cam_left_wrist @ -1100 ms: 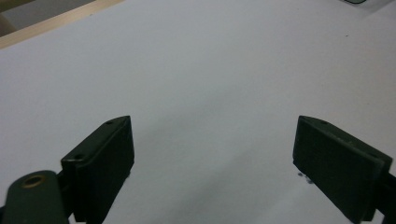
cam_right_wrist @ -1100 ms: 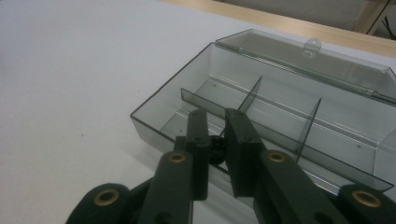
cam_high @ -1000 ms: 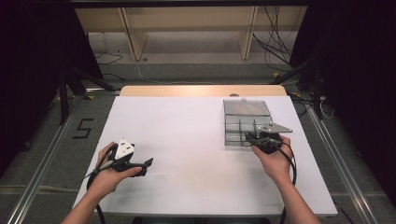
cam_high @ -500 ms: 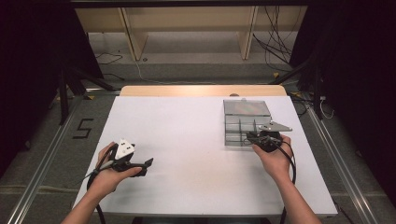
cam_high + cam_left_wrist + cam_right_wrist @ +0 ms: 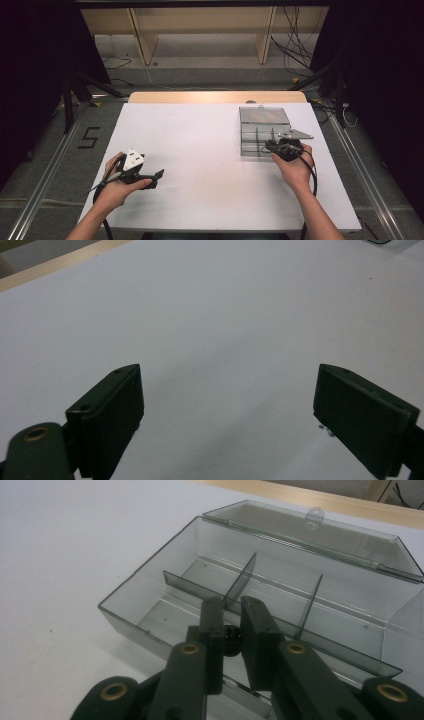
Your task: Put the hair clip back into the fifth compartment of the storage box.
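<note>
Little has changed since the earlier frames: in the high view the right gripper [image 5: 270, 146] still sits at the near edge of the clear compartment box [image 5: 264, 131] in the right middle of the frame, having crept only slightly, while the left gripper [image 5: 159, 174] stays in the lower left over the white table [image 5: 210, 150]. Seen from the right gripper view, the jaws stand narrow over the box's front compartment with what looks like a small dark object [image 5: 231, 634] pinched between them, though it is mostly hidden. From the left gripper view, the jaws gape wide with nothing between them.
</note>
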